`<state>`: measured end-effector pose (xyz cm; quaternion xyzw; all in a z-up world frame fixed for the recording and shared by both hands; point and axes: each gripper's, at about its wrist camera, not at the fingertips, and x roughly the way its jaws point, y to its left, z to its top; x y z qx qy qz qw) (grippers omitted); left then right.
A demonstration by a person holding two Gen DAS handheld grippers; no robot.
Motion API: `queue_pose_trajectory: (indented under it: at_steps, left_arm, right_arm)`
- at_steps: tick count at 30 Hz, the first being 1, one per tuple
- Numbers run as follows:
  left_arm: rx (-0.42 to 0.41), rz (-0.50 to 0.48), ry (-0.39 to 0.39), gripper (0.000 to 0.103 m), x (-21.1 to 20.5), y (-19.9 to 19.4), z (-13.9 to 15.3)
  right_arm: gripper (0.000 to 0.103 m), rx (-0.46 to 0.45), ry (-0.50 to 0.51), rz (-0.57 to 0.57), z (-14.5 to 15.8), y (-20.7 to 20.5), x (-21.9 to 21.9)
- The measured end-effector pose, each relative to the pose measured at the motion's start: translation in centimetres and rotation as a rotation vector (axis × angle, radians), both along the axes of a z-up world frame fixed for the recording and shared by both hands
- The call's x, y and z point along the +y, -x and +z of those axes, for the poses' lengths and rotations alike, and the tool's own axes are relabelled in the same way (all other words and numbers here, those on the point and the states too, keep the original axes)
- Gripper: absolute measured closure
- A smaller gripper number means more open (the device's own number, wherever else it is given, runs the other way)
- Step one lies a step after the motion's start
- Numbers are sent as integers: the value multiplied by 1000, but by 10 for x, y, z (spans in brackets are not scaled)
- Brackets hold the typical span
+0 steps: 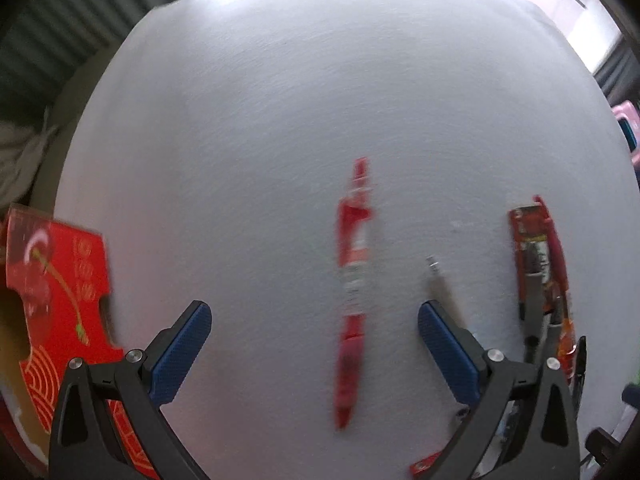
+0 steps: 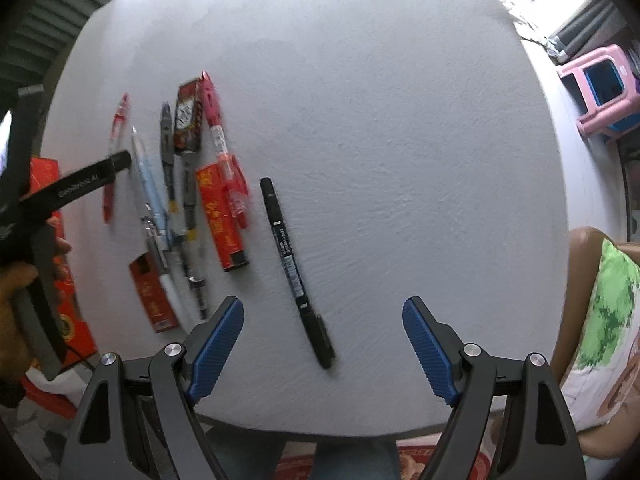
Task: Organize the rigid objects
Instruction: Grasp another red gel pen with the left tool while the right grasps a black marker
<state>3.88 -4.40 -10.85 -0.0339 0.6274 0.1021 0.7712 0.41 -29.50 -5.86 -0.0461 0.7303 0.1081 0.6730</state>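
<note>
A red pen (image 1: 352,292) lies on the white table (image 1: 320,100), between the tips of my open, empty left gripper (image 1: 315,326). The same pen (image 2: 114,156) shows far left in the right wrist view, beside a row of pens, pliers (image 2: 167,156) and red packets (image 2: 222,216). A black marker (image 2: 296,272) lies alone just ahead of my open, empty right gripper (image 2: 323,326), slightly left of its middle. The left gripper's body (image 2: 72,188) shows at that view's left edge.
A red printed card box (image 1: 60,300) sits at the table's left edge. More pens and red packets (image 1: 538,256) lie right of the left gripper. A pink stool (image 2: 600,88) stands off the table at right; a patterned cushion (image 2: 600,320) is at near right.
</note>
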Motion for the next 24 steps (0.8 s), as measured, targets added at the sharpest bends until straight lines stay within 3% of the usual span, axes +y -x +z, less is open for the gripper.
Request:
queue_pose_trajectory:
  at_steps: [4,8,13,18,21,24]
  left_arm:
    - [-31,-26,13,0,3,-7,-3]
    - [-64,37,117,0,15,-1,-2]
    - [-107,29,103,0,20,6,-4]
    - [-120,-22,102,0,-2,27,0]
    - [-129,-71,101,0,-10,19,1]
    - [-114,-85,103,1,-15,8,2]
  right_arm:
    - [20,8,39,73,-21,-5,13]
    - [29,-4,55,147,-34,-11,28]
    - [33,-32,107,245,-42,-8,48]
    - [40,-21,101,239,-41,-7,50]
    - [58,-25,102,266,-39,-2,59]
    - [85,-13,104,285,-39,2,67]
